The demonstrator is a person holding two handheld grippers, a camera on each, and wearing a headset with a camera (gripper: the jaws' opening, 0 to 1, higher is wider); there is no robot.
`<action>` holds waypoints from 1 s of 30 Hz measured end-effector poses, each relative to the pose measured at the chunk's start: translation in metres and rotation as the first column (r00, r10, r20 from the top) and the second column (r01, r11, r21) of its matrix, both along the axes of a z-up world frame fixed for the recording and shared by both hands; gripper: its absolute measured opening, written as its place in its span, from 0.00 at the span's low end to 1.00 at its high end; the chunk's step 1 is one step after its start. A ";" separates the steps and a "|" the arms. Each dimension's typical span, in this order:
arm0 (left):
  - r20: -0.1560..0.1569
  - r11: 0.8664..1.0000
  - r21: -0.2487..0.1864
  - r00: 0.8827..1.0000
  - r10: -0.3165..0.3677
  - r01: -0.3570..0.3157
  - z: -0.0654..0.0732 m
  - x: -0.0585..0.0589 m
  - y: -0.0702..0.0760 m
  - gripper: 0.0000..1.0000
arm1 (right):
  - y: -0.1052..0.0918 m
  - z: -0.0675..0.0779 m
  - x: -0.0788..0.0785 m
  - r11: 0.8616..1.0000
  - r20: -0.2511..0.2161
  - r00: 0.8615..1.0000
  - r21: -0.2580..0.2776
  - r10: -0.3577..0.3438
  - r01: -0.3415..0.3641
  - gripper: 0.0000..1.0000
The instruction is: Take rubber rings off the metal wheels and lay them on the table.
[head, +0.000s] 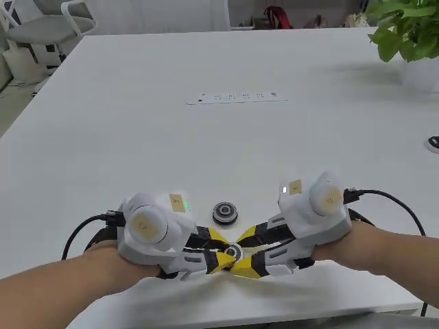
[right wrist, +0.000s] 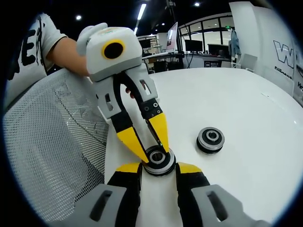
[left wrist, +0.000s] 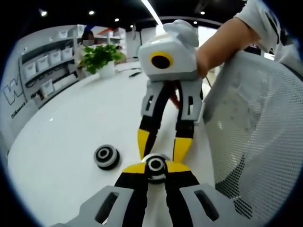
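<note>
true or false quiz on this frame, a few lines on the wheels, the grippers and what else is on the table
1. The left gripper and the right gripper both close on the held wheel. True.
2. The second wheel sits stacked on the held wheel. False: it lies on the table, apart from it, just beyond the grippers.
3. A potted plant stands at the far right of the table. True.
4. The power strip lies between the grippers and the second wheel. False: it lies well beyond that wheel, toward the table's middle.
</note>
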State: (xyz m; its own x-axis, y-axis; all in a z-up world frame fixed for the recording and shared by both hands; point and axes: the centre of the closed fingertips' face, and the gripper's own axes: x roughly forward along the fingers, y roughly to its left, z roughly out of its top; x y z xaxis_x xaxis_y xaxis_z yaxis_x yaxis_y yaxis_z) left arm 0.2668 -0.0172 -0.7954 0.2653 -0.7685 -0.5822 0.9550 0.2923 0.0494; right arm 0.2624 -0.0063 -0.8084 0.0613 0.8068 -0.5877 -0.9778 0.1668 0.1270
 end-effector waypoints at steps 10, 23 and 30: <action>0.000 1.000 -0.004 1.000 0.000 0.000 0.001 -0.001 0.000 0.13 | -0.004 -0.001 -0.001 1.000 0.001 1.000 -0.006 0.007 -0.007 0.23; -0.002 1.000 -0.011 1.000 0.002 -0.002 0.001 -0.001 0.000 0.13 | -0.008 -0.001 -0.002 1.000 -0.032 0.999 -0.002 -0.010 0.010 0.21; -0.003 1.000 -0.015 1.000 0.004 -0.004 0.001 0.000 0.000 0.13 | -0.011 -0.001 -0.003 1.000 -0.055 0.998 0.006 -0.019 0.020 0.18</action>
State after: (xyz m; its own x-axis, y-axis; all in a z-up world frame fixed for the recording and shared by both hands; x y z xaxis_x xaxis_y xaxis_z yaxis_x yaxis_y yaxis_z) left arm 0.2663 -0.0169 -0.7945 0.2665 -0.7759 -0.5718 0.9541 0.2965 0.0423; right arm 0.2599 -0.0170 -0.8090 0.0451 0.8097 -0.5851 -0.9659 0.1847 0.1812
